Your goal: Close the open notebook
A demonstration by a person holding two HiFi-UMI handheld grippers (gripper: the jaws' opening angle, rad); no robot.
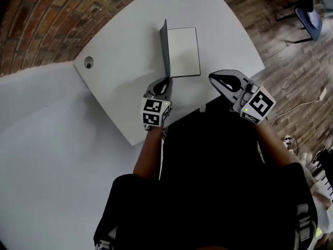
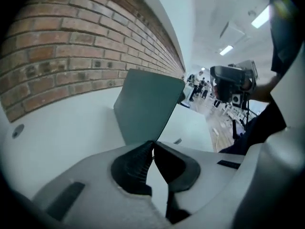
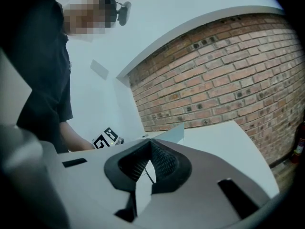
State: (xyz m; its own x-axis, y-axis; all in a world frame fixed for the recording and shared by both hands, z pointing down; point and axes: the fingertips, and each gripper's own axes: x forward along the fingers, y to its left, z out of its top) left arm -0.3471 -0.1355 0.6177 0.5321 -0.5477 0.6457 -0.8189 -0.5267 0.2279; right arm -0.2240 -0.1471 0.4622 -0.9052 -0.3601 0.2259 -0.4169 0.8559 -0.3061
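Observation:
A notebook lies on the white table [image 1: 119,61] with its white page [image 1: 183,51] flat. Its grey-green cover [image 1: 164,51] stands about upright on the left side of the page. My left gripper [image 1: 166,81] is shut on the cover's near lower corner. In the left gripper view the cover [image 2: 145,111] rises straight out of the closed jaws of that gripper [image 2: 153,144]. My right gripper [image 1: 213,78] hovers over the table's near edge to the right of the notebook, shut and holding nothing [image 3: 150,144]. From there the cover [image 3: 174,132] shows as a thin grey wedge.
A round cable hole [image 1: 88,63] sits near the table's left corner. A second white table [image 1: 47,139] adjoins at the lower left. A brick wall [image 1: 41,20] runs behind, with wooden floor [image 1: 291,61] and a chair base [image 1: 309,14] to the right.

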